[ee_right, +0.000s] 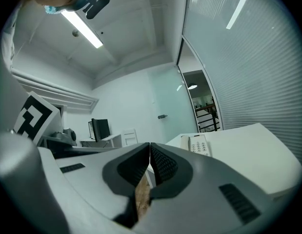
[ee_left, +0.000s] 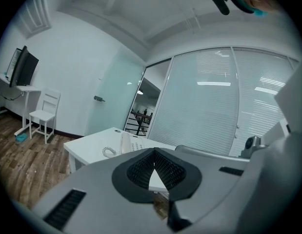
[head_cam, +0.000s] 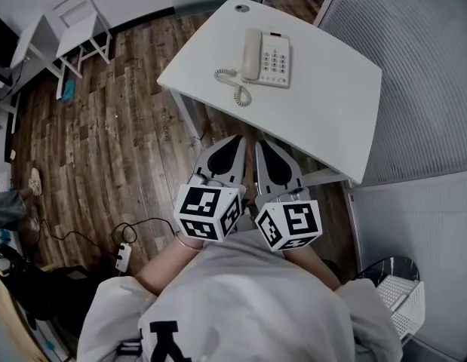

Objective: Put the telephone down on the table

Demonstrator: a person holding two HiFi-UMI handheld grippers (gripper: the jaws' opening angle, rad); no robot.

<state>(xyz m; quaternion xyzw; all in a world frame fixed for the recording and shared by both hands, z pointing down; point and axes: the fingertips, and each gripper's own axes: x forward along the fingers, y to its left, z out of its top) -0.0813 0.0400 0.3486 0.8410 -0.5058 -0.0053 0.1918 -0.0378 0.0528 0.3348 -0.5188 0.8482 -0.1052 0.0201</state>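
Our left gripper (ee_left: 154, 154) half hides the telephone (ee_left: 124, 143) in its own view. Its jaws and our right gripper's (head_cam: 260, 145) are together, empty. The telephone lies on the table (head_cam: 331, 119), higher in frame, well apart.

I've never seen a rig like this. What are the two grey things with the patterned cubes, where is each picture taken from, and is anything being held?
There is no robot here. A person holds a tool in each hand: the left gripper and the right gripper. The patterned cubes are part of them. The head view comes from a camera on the person's head and looks steeply down. The other two pictures come from cameras that ride on each gripper and look along its two jaws. On the white table lies a telephone, its handset on the cradle and its coiled cord beside it. Both grippers are shut and hold nothing. Neither touches the telephone.
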